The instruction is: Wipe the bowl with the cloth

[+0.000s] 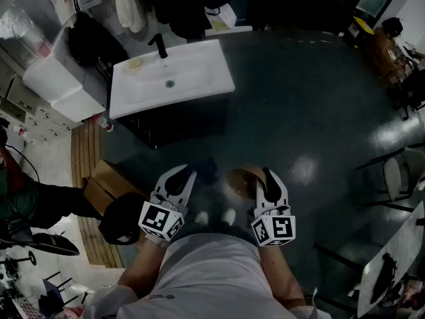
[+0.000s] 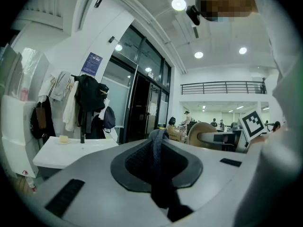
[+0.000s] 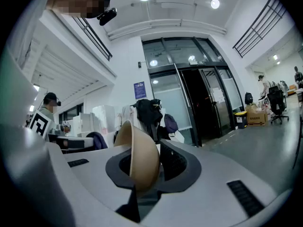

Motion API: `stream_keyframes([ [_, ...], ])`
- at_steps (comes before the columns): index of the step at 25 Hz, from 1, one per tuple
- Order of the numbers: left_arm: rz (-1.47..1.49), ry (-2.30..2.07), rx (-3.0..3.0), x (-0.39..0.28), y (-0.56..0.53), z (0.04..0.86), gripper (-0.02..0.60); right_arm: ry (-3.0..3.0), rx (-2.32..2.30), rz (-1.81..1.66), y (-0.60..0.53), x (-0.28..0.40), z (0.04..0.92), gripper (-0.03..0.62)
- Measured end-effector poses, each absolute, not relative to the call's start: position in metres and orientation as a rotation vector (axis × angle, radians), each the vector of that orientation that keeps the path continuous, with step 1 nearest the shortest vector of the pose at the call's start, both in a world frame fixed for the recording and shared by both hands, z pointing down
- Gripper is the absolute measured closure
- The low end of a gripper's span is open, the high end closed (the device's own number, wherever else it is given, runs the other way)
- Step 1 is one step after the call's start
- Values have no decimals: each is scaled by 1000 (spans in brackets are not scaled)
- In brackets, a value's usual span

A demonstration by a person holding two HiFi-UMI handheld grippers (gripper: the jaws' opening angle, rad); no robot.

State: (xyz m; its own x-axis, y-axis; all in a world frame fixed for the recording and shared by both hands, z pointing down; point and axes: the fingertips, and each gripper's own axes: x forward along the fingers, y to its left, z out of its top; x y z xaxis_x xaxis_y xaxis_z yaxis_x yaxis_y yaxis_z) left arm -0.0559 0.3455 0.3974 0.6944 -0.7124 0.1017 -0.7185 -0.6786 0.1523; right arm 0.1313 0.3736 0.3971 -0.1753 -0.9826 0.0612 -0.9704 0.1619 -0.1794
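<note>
Pinches limp, dark woven cloth (image 2: 159,167) in fingers (image 2: 80,183) of left gripper (image 1: 183,175); clamps smooth, tan, rounded bowl (image 3: 142,162) by rim in right gripper (image 1: 265,179); cloth barely discernible in dim head view.

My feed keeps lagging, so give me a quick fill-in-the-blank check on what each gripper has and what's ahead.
1. The left gripper is shut on a dark ____.
2. The right gripper is shut on a tan ____.
3. The white sink ahead carries a ____ tap.

Missing words: cloth; bowl; black.
</note>
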Motion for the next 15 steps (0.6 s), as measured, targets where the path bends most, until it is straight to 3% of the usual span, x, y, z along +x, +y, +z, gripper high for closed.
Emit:
stream_keyframes([
  [15, 111, -1273, 2667, -9, 323, 404, 535, 2275, -1927, -377, 352, 203, 410, 520],
])
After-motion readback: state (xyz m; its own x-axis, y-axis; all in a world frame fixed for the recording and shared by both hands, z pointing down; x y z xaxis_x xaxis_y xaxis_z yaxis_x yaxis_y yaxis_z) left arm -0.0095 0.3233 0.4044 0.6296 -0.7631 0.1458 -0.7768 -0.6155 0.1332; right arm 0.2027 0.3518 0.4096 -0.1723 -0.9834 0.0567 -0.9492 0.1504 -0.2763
